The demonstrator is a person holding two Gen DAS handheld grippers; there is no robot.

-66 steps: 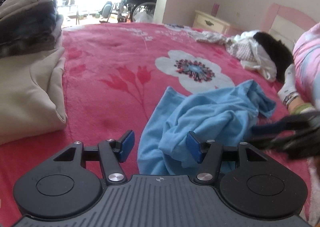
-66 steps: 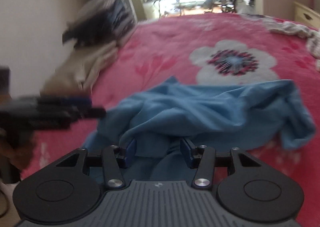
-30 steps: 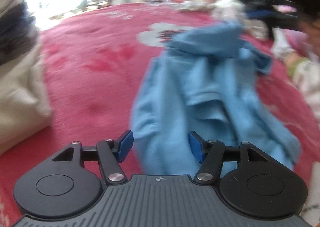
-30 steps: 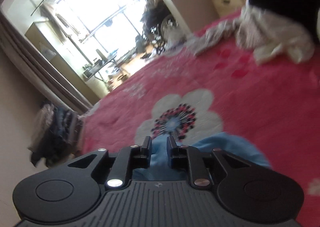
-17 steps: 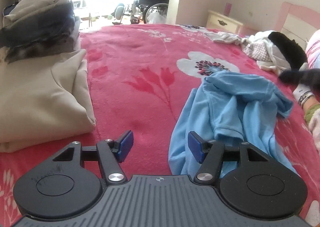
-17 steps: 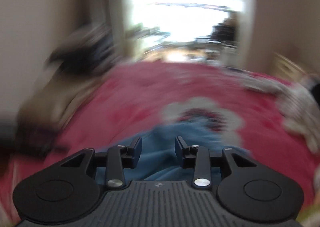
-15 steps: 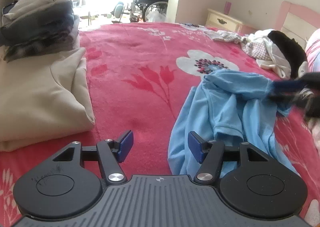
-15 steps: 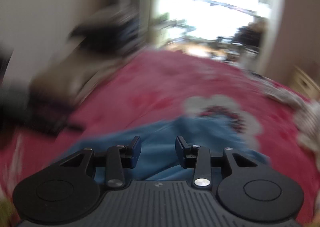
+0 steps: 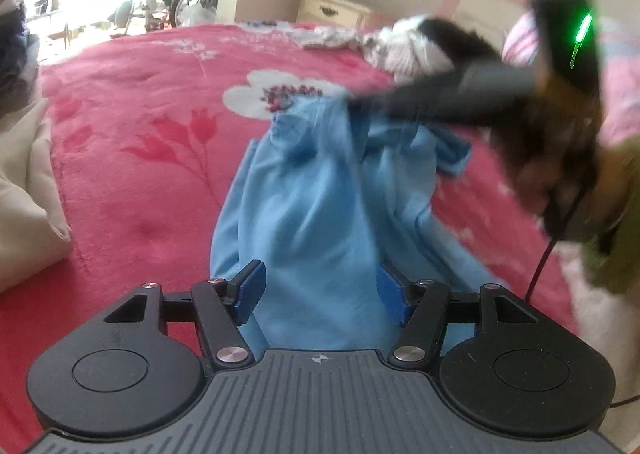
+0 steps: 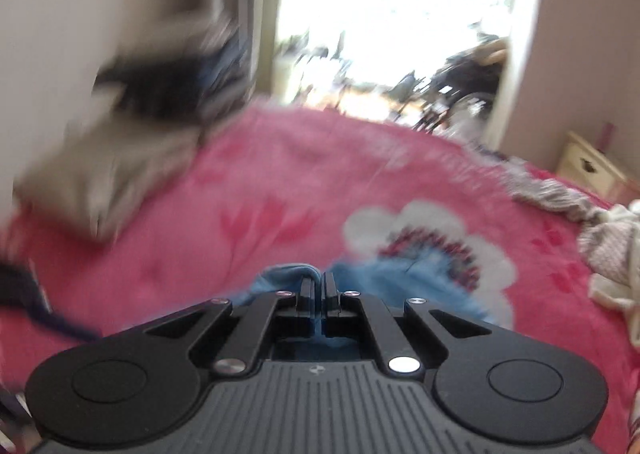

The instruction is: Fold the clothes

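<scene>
Fingers pinching one blue garment

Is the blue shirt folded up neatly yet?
No. The blue shirt is bunched and wrinkled on the red blanket, one end lifted by the shut right tongs.

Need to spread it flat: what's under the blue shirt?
The red flowered blanket shows all around the blue shirt, which the right claw has lifted at one end. Anything beneath its folds is covered.

Home bedroom: pink floral bedspread, cream nightstand.
</scene>
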